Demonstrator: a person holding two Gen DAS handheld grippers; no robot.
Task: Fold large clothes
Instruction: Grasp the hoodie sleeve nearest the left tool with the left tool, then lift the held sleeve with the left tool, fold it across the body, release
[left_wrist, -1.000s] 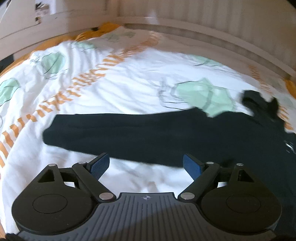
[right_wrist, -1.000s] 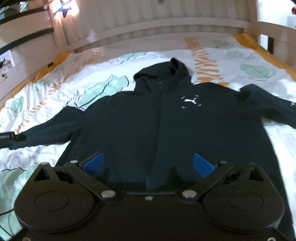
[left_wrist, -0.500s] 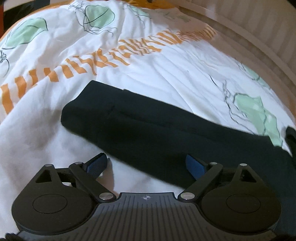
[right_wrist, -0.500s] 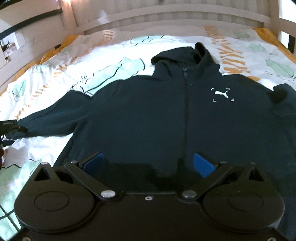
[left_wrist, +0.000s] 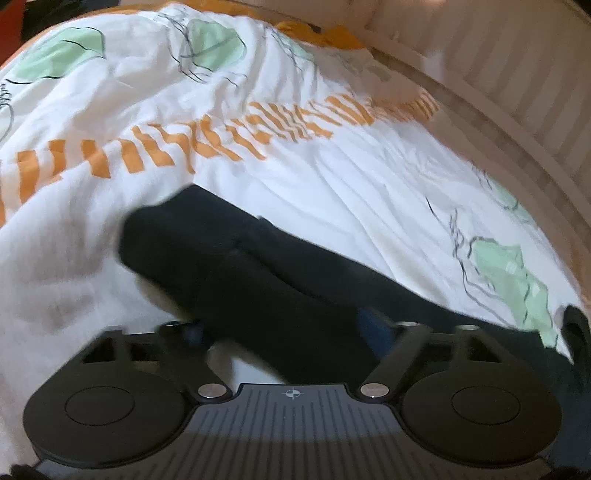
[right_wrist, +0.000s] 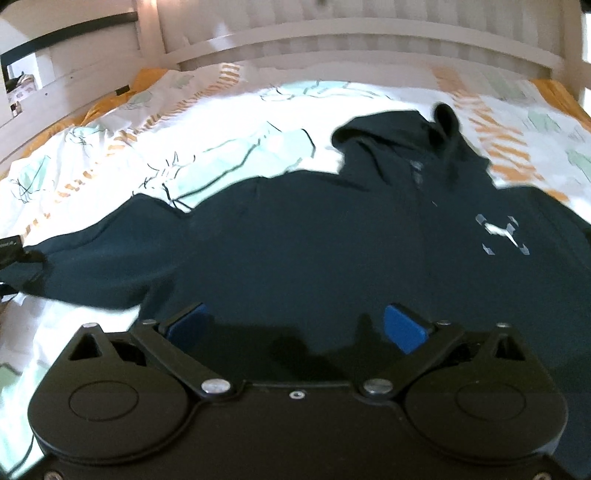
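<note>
From the left wrist view, the left gripper (left_wrist: 284, 328) sits low over the bed, its jaws closing with the dark sleeve (left_wrist: 258, 273) of the hoodie between them; the left blue pad (left_wrist: 194, 330) is at the sleeve's near edge and the right one (left_wrist: 373, 325) lies over the fabric, half lost in shadow; whether the pads already press the cloth I cannot tell, and the picture is blurred there; the sleeve runs from its cuff (left_wrist: 147, 236) at the middle left down toward the lower right, flat on the duvet (left_wrist: 332, 177); the duvet is white with an orange striped band and pale green leaf shapes; a slatted white bed frame (left_wrist: 517, 74) curves along the upper right.

From the right wrist view, the right gripper (right_wrist: 295, 325) hovers over the lower body of the hoodie (right_wrist: 332, 251), its jaws wide apart though closing, both blue pads clear of each other with dark fabric beneath and between them; I see no cloth pinched; the hoodie lies front up on the duvet (right_wrist: 129, 166), hood (right_wrist: 399, 136) toward the headboard (right_wrist: 332, 44), a small white logo (right_wrist: 500, 232) on its chest at the right; one sleeve (right_wrist: 96, 254) stretches out to the left, where a dark piece of the other gripper (right_wrist: 9, 251) shows at the frame's edge.
</note>
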